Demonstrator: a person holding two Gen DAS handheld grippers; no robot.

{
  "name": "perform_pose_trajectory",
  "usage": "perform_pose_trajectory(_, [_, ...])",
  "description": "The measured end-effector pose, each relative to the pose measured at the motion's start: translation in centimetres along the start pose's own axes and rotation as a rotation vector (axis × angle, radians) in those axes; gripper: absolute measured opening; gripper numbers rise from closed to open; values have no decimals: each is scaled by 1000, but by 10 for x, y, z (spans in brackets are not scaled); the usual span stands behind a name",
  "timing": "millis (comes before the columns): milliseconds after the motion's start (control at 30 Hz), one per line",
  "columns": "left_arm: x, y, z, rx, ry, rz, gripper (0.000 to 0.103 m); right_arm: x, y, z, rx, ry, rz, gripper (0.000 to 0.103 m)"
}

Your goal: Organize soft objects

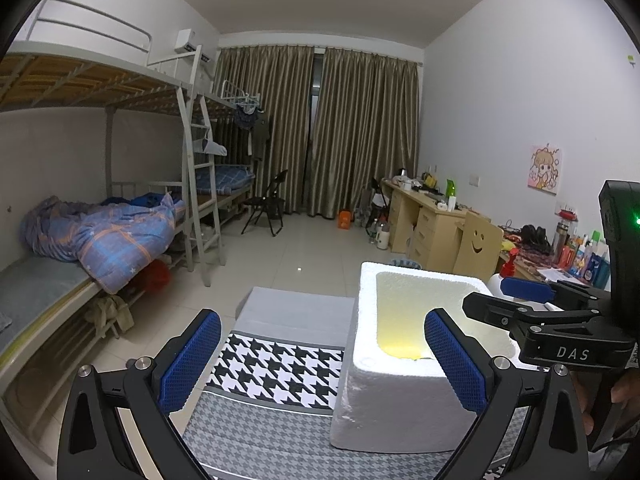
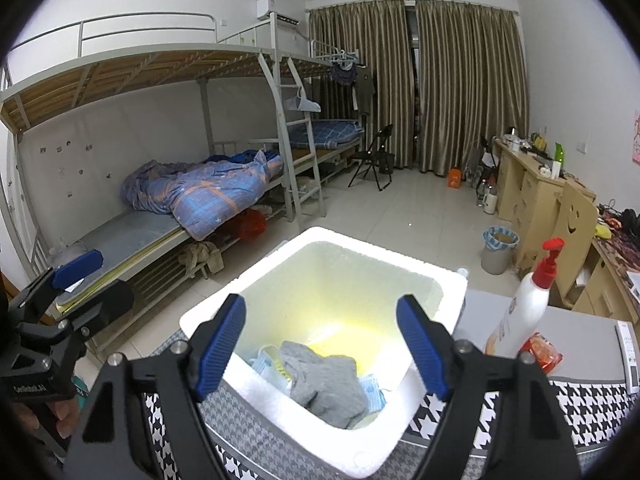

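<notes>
A white foam box (image 2: 324, 320) with thick walls stands on a tabletop covered by a black, white and grey houndstooth cloth (image 1: 276, 364). Seen from the right wrist, a crumpled grey knitted cloth (image 2: 326, 384) lies on the box floor against the near wall, on top of pale blue face masks (image 2: 374, 394), of which only edges and corners show. The rest of the floor is washed out by a bright yellowish glare, so anything lying there cannot be made out.

The right hand-held gripper (image 2: 322, 354) hovers over the box opening with its blue-padded jaws spread wide and nothing between them; the grey cloth lies below, apart from the pads.

The left hand-held gripper (image 1: 322, 364) is also wide open and empty, held over the cloth just beside the box's left wall. From this view the box wall hides the contents. The right hand-held gripper shows here only in part at the right edge, with a few fingers (image 1: 616, 396) of the hand behind it.

A white pump bottle with a red top (image 2: 528, 304) stands to the right of the box, with a red packet (image 2: 542, 354) at its foot, partly cut off by the gripper's finger.
</notes>
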State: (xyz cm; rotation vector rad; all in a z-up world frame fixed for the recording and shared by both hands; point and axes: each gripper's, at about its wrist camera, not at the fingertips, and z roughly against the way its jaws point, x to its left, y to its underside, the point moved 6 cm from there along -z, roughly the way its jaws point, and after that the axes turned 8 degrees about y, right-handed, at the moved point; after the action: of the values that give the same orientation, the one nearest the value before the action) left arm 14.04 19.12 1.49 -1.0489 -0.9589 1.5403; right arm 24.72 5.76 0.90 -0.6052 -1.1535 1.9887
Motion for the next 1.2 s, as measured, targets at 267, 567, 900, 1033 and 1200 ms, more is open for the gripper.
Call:
perform_pose_trajectory(267, [-1,0,4,-5,-4,-3,102,-2,1,15,-39,28,15,91])
perform_pose_trajectory(567, [-9,-4,18,-27,-16,5,102,-7,-2,37,-88,33,25,97])
perform_pose_trajectory(900, [-27,-5,30,-42,-17,-18,102,-12,1,55,-115,46,25,97])
perform_pose_trajectory(1033, [-34,-7,34,-47,-10,-32,102,-15,3,62,-130,41,20,97])
perform_pose_trajectory(1200, [-43,-5,39,-54,-5,-55,102,-17,6,70,-153,43,26,97])
